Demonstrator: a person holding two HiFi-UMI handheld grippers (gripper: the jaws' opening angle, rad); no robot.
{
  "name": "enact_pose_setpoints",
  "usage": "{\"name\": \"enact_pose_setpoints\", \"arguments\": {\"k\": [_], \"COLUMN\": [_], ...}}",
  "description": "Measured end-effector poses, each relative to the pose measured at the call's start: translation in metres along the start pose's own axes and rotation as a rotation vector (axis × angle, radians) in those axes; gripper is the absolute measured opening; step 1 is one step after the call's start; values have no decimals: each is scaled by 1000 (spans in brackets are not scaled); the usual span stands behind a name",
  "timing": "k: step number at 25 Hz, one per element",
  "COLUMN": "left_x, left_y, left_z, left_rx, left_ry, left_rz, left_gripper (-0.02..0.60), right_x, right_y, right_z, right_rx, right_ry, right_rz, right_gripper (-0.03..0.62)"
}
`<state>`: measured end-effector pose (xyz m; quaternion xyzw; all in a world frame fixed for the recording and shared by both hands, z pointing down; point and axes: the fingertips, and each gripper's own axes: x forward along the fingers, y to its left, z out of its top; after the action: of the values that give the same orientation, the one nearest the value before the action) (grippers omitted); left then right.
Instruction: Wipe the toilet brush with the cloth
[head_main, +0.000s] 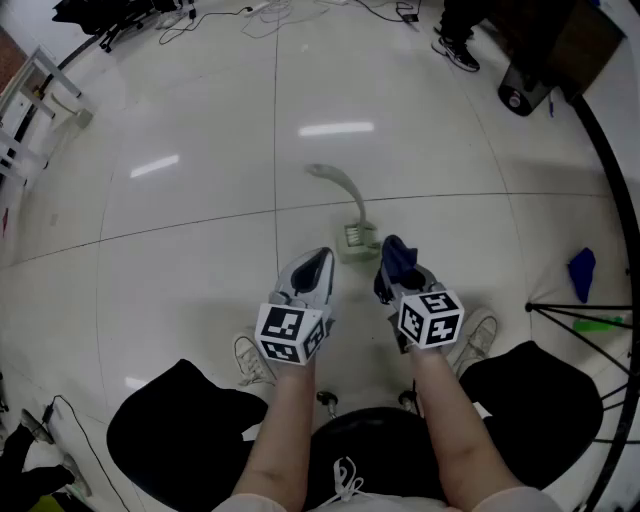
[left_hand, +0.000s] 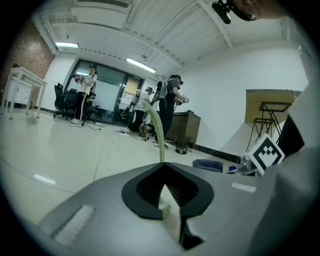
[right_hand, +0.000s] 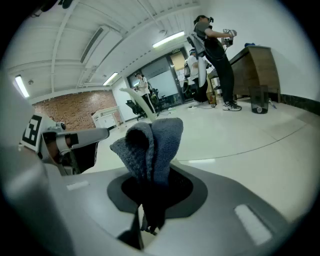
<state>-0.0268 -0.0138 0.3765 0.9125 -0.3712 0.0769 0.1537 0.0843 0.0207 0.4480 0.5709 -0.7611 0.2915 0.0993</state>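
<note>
The pale green toilet brush (head_main: 356, 238) hangs over the floor between my two grippers, its curved handle (head_main: 340, 185) reaching away from me. My left gripper (head_main: 318, 262) is shut on the brush's lower end. In the left gripper view a pale green piece sits between the jaws (left_hand: 167, 202) and the handle (left_hand: 159, 137) rises straight up from them. Just right of the brush, my right gripper (head_main: 392, 272) is shut on a dark blue-grey cloth (head_main: 397, 255). That cloth (right_hand: 150, 145) sticks up bunched from the jaws in the right gripper view, close beside the brush, contact unclear.
White tiled floor all round. A black stand's legs (head_main: 580, 315), a blue rag (head_main: 582, 270) and a green item (head_main: 605, 325) lie at right. Cables (head_main: 200, 15) and a white rack (head_main: 35, 95) are far left. People stand by a desk (left_hand: 182, 125).
</note>
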Motion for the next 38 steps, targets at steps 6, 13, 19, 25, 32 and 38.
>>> {"name": "enact_pose_setpoints", "arguments": {"k": [6,13,19,25,32,38], "left_x": [46,80,108,121,122,123], "left_y": [27,51,58,50,47,49], "left_z": [-29,-80,-102,-110,-112,-112], "left_rx": [-34,-113,-48,-10,8,-8], "left_ry": [29,119,162,211,221,212], "left_rz": [-35,-14,-98,-151,-169,-169], "left_gripper": [6,6,6,6,6,6], "right_x": [62,111,144,148,140,132], "right_y": [3,51,40,16,0,-40], "right_z": [-48,-107,-121,-112,-115,-116], "right_rx": [15,6,6,131,247,367], "right_ry": [135,242,269,247,264,253], "right_rz": [81,273,317,292,273,193], "right_gripper": [71,71,71,72,75,77]}}
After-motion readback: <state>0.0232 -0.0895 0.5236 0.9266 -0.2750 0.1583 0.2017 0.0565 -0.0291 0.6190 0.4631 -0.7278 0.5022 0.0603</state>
